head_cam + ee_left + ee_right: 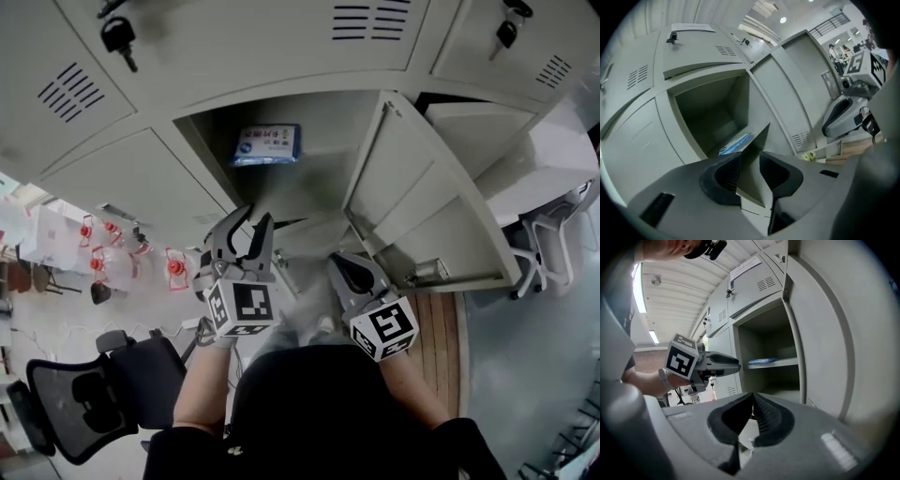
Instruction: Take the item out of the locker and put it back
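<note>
**Head view**
- Left claw (255,223): it is held up in front of the open locker (323,141). Its two jaws are spread apart and nothing is gripped.
- Right claw (339,267): it is held just beside the left claw, on that claw's right. Its jaws are pressed together.
- Blue packet (267,145): it is laid flat inside the locker, past the tips of the left claw and well apart from them.
- Locker door (422,206): it is swung wide open, past the right claw.
- Black chair (94,384): it is seen behind the left claw, off to its left.

**Left gripper view**
- Left claw (750,157): the jaws are parted. Only the locker is seen through the gap, and nothing is touched by the pads.
- Blue packet (736,144): it is seen ahead of the jaw tips, deep in the locker, and is not touched.
- Right claw (829,125): it is seen off to the right.
- Locker door (787,89): it is stood open ahead and to the right.

**Right gripper view**
- Right claw (753,397): the jaws are closed tip to tip, with nothing caught between them.
- Left claw (733,364): it is seen to the left, pointed at the locker.
- Blue packet (761,361): it is laid on the shelf (787,363), ahead of the right claw and higher up, well apart from it.
- Locker door (825,333): it is stood open on the right of the right claw.
</note>
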`<state>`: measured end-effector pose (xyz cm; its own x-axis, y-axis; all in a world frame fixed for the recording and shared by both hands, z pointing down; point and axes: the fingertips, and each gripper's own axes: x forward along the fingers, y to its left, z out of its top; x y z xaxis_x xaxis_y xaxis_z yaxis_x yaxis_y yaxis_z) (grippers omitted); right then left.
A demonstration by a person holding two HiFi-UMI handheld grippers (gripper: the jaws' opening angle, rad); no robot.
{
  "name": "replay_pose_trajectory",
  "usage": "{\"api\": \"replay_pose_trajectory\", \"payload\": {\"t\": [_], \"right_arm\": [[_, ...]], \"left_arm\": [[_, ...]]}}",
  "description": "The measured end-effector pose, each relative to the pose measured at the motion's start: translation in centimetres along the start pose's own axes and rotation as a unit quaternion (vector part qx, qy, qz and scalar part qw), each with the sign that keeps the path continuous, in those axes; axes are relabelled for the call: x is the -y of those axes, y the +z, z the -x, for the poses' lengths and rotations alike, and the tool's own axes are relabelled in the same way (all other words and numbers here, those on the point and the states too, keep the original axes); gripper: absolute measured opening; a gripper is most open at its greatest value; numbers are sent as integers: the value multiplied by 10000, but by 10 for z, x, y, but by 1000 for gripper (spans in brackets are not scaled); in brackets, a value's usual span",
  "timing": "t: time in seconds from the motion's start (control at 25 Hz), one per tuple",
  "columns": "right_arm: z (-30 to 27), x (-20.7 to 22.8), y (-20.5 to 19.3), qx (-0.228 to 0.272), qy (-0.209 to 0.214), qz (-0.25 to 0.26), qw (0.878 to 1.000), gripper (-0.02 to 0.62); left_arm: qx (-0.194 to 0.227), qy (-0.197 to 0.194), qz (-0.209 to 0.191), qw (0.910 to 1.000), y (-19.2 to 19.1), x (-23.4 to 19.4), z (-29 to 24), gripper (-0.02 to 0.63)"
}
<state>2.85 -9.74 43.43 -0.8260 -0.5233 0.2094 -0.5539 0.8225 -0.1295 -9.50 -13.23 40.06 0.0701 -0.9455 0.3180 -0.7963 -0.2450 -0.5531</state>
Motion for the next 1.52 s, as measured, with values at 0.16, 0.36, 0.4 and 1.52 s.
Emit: {"api": "replay_pose_trajectory", "payload": {"t": [0.16,0.36,0.4,1.52], "right_arm": [[1,1,4,52,-291,-28,9996,0],[5,0,3,38,-567,-104,9983,-2],[5,-1,2,32,-616,-110,9980,-2],[36,17,-7,-57,-1407,-186,9899,0]], "left_arm": [[33,-190,-332,9993,5,0,-16,185],[-64,-126,-956,9953,8,-2,-32,249],[-69,-117,-1010,9948,11,-2,-34,263],[-821,626,-3034,9473,22,-14,-113,359]]}}
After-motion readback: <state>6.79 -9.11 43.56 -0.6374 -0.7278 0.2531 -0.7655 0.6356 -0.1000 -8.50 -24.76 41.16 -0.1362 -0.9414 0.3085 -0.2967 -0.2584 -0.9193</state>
